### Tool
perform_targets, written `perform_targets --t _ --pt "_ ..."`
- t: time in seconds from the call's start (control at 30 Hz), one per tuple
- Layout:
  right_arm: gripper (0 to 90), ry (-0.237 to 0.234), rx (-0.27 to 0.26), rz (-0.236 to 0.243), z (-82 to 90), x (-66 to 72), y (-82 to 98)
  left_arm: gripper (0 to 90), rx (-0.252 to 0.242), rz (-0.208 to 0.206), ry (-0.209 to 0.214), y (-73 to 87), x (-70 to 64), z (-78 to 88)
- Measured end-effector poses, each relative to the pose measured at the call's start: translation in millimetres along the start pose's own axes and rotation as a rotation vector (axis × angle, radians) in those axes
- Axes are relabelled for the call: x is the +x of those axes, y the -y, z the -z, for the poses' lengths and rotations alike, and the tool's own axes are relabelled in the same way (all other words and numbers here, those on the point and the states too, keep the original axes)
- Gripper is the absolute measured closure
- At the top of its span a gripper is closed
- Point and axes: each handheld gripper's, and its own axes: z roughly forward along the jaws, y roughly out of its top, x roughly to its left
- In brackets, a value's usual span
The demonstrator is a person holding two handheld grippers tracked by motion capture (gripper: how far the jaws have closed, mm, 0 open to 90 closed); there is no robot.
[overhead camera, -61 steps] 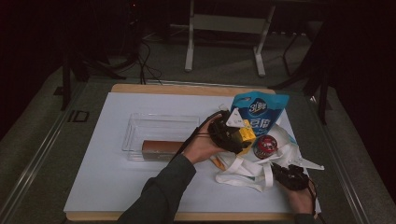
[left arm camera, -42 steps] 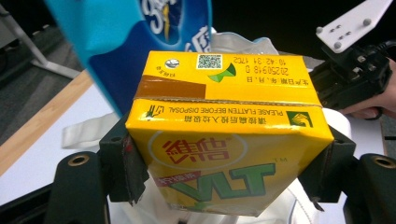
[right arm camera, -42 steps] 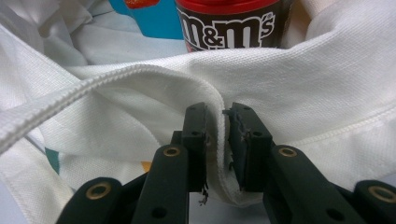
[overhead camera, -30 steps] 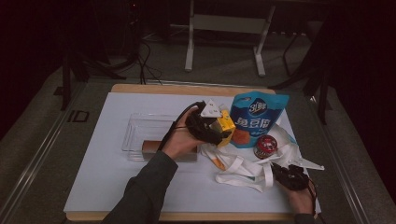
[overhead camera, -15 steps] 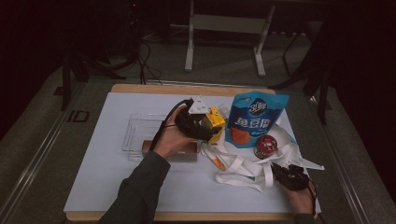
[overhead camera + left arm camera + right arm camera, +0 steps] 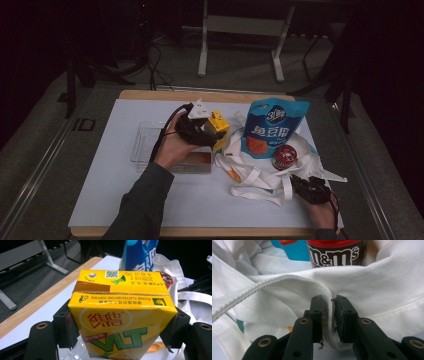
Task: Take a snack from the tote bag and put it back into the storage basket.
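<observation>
L gripper point(image 6: 212, 131) clamping yellow VLT carton point(image 6: 120, 315) widthwise, top facing away, R gripper point(image 6: 329, 315) pinching white bag point(image 6: 387, 290)

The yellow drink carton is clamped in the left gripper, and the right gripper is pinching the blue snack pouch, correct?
Not quite. The left gripper does clamp the yellow drink carton, but the right gripper is pinching a fold of the white cloth bag, not the blue snack pouch, which stands free. The right gripper view shows it.
</observation>
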Motion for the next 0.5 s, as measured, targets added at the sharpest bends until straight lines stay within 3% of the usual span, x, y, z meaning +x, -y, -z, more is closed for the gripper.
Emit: perform_targets --t 0.5 --pt "76.0 0.001 0.0 0.0 0.0 0.2 0.0 28.8 -0.009 0.056 -0.076 15.6 19.4 20.9"
